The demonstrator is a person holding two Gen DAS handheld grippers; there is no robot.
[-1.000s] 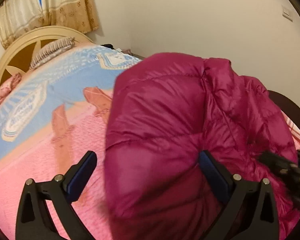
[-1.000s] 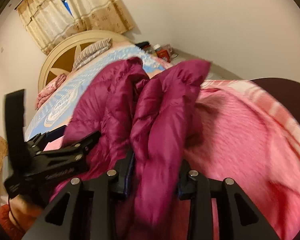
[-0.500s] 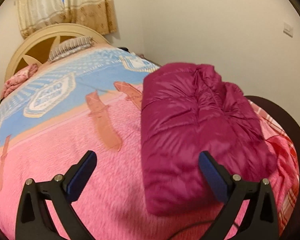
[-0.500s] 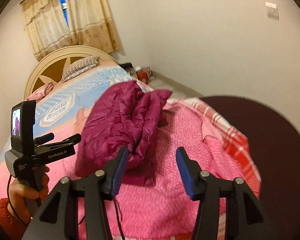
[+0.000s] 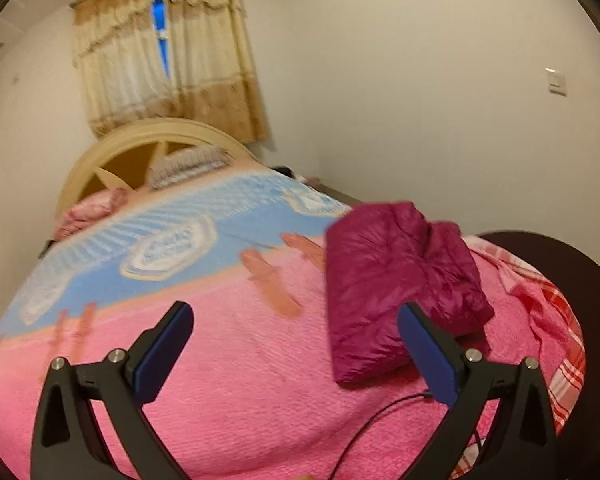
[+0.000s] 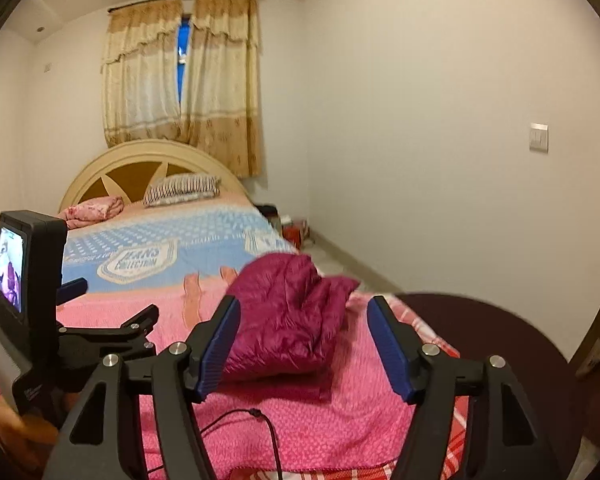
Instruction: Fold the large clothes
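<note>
Now the puffy magenta quilted jacket (image 6: 288, 312) lies folded on the pink end of the bed's pink-and-blue blanket (image 5: 228, 368).
Both the left gripper (image 5: 296, 352) and right gripper (image 6: 302, 344) hang empty, jaws wide; the right's have just been opening. Risk: slippery down may spring the bundle open. Beyond the jacket, the blanket reads "JEANS COLLECTION".

Glossy quilted magenta jacket (image 5: 396, 280), nubby matt pink blanket (image 5: 240, 360), matt black plastic claw (image 6: 304, 344) with ribbed blue pads (image 6: 388, 344)
</note>
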